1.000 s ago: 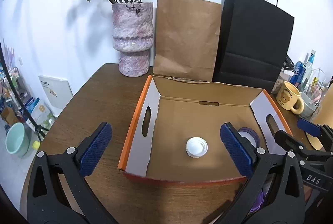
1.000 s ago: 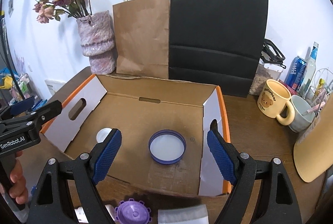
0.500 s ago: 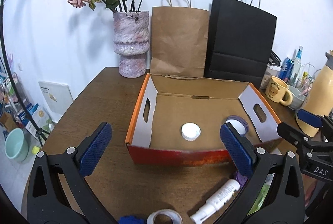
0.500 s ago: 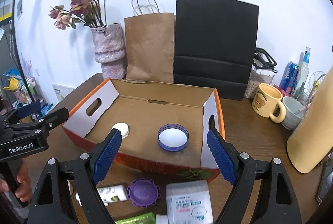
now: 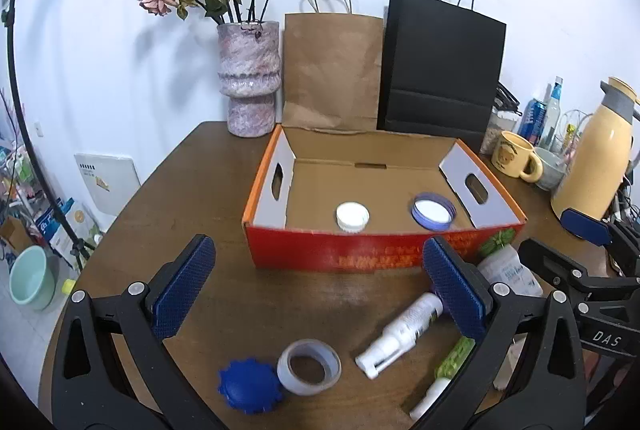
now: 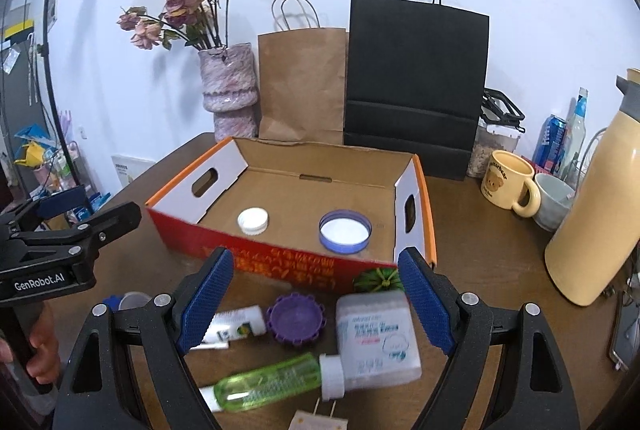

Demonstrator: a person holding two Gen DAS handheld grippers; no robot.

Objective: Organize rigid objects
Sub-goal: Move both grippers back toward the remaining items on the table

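An open red cardboard box [image 5: 360, 254] [image 6: 280, 266] holds a white cap [image 5: 352, 216] [image 6: 253, 220] and a purple-rimmed lid [image 5: 433, 216] [image 6: 345, 231]. On the table before it lie a blue scalloped lid [image 5: 250, 385], a tape roll [image 5: 309, 366], a white spray bottle [image 5: 400, 330] [image 6: 234, 324], a purple scalloped lid [image 6: 296, 318], a green bottle [image 6: 272, 382] and a white tissue pack [image 6: 376, 338]. My left gripper [image 5: 320, 290] is open and empty above these items. My right gripper [image 6: 316, 302] is open and empty above them too.
A vase of dried roses [image 5: 248, 78], a brown paper bag [image 5: 332, 70] and a black bag [image 5: 440, 70] stand behind the box. A yellow mug [image 6: 506, 186], a bowl [image 6: 554, 196] and a cream thermos [image 6: 596, 218] stand at right. A plug [image 6: 320, 420] lies at the front edge.
Both grippers have pulled back from over the box toward the table's front. The loose items in front of the box have come into view. Both stay open.
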